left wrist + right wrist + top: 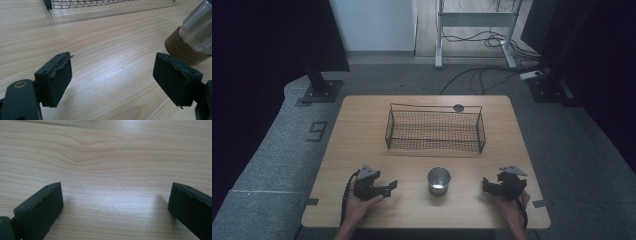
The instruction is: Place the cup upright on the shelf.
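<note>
Left gripper: the black two-jaw left gripper (388, 188) lay low on the light wooden table (362, 125), near the front edge on the left side. A hand (357, 207) held it from below. Its jaws stood wide apart and held nothing.
Left gripper view: bare wood showed between the two black pads (58, 77). The cup stood just beside the right pad, not touching it.
Cup: the shiny round metal cup (439, 180) with a brown wood-look band at its bottom (183, 50) stood upright in the middle, between the two grippers and in front of the basket.
Basket: the black wire mesh basket (435, 131) sat farther back on the table, with nothing inside.
Right gripper: the black two-jaw right gripper (486, 185) lay near the front edge on the right side, held by the other hand (513, 210). Its jaws were spread wide and held nothing.
Right gripper view: bare wood lay between the pads (43, 205).
</note>
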Available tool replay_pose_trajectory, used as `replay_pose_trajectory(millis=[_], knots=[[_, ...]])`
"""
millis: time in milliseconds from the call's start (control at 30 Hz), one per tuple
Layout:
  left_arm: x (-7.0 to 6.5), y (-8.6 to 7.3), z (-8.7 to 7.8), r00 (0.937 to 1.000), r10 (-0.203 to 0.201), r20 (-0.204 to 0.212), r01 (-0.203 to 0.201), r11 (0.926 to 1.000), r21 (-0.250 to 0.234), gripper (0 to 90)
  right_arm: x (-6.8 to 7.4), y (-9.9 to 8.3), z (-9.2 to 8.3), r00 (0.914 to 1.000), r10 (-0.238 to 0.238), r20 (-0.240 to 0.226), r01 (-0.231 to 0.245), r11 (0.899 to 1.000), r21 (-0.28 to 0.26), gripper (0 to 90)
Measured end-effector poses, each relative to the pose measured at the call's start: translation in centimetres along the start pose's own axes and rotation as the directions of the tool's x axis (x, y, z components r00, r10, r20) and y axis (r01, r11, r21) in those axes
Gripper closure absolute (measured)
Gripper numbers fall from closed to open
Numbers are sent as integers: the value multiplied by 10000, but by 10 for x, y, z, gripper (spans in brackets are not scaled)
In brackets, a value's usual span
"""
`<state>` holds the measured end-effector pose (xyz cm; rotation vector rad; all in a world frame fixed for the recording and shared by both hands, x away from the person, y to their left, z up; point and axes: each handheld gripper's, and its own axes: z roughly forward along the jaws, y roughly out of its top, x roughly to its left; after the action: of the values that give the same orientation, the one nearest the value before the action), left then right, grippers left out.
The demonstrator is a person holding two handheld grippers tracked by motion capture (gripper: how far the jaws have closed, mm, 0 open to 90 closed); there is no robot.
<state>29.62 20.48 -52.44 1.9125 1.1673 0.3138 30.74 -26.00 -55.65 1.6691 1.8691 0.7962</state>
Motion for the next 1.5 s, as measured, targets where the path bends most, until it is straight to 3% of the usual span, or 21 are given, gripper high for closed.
replay_pose_trajectory(millis=[233, 533, 900, 1500], knots=[[-1, 0, 0, 10000, 45, 25, -45, 9999, 133, 151, -2, 0, 0, 9999, -117, -113, 118, 9999, 10, 0], [0, 1, -4, 10000, -7, 57, 7, 10000, -50, 148, -3, -1, -1, 9999, -108, -134, 108, 9999, 6, 0], [-15, 8, -12, 9989, 319, 353, -310, 9991, -278, 145, -3, -1, -1, 9999, -105, -136, 105, 9999, 7, 0], [-32, 18, -19, 9980, 340, 533, -302, 9970, -717, 144, -4, -1, -1, 9999, -96, -137, 96, 10000, -5, 0]])
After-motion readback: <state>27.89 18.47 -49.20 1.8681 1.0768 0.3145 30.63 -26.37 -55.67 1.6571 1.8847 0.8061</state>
